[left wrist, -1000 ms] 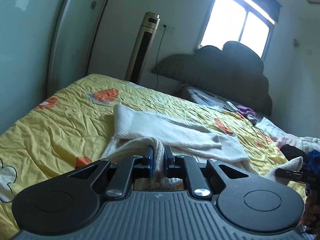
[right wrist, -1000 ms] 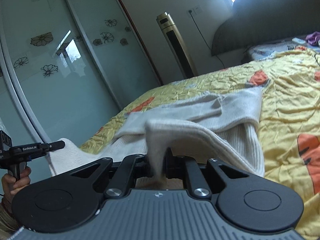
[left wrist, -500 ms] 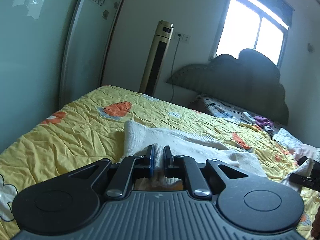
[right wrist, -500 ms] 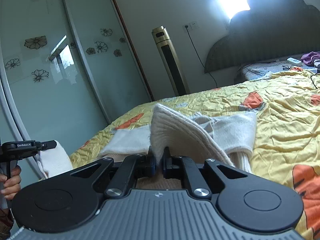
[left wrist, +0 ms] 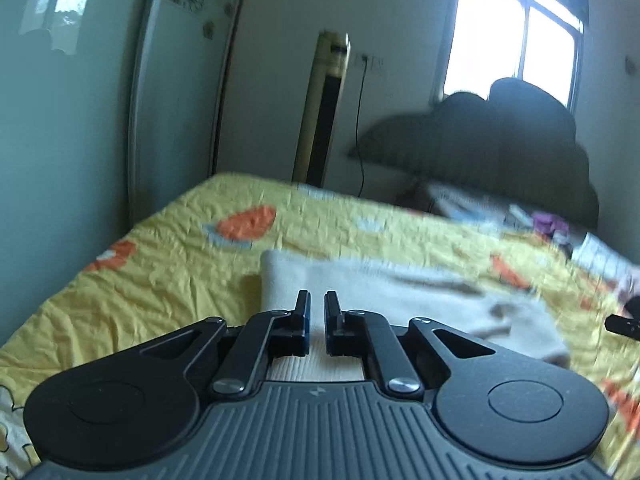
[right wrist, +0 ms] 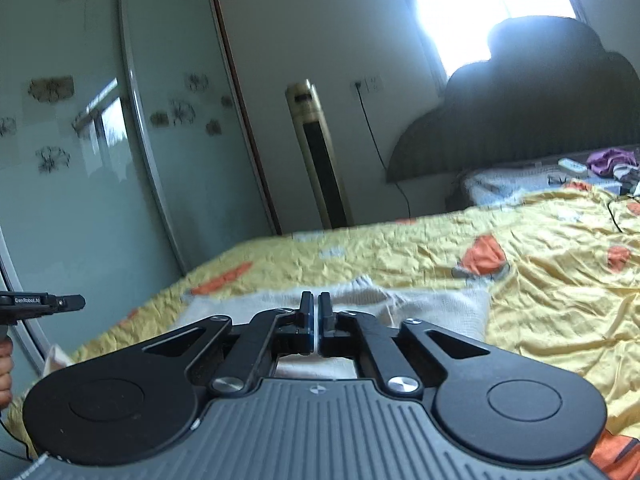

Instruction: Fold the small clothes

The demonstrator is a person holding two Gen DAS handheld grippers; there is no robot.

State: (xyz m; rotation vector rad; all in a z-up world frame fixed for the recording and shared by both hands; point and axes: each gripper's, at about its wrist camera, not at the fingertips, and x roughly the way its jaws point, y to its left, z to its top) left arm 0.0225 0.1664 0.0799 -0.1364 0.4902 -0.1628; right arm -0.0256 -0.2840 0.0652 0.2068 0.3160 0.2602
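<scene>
A cream knit garment (left wrist: 400, 296) lies folded on the yellow bedspread (left wrist: 160, 272), just beyond both grippers. It also shows in the right wrist view (right wrist: 436, 304). My left gripper (left wrist: 316, 304) stands over the garment's near edge with a small gap between its jaws and nothing between them. My right gripper (right wrist: 315, 306) has its jaws nearly together with only a thin slit between them, and I see no cloth in them. The tip of the left gripper (right wrist: 44, 303) shows at the left edge of the right wrist view.
A gold tower fan (left wrist: 324, 108) stands against the far wall beside a dark headboard (left wrist: 500, 140). Mirrored wardrobe doors (right wrist: 100, 140) run along the left. Pillows and loose items (right wrist: 592, 168) lie at the head of the bed.
Both grippers have let go of the cream garment, which now lies flat on the bed. The left jaws have opened a little. Both views are tilted higher.
</scene>
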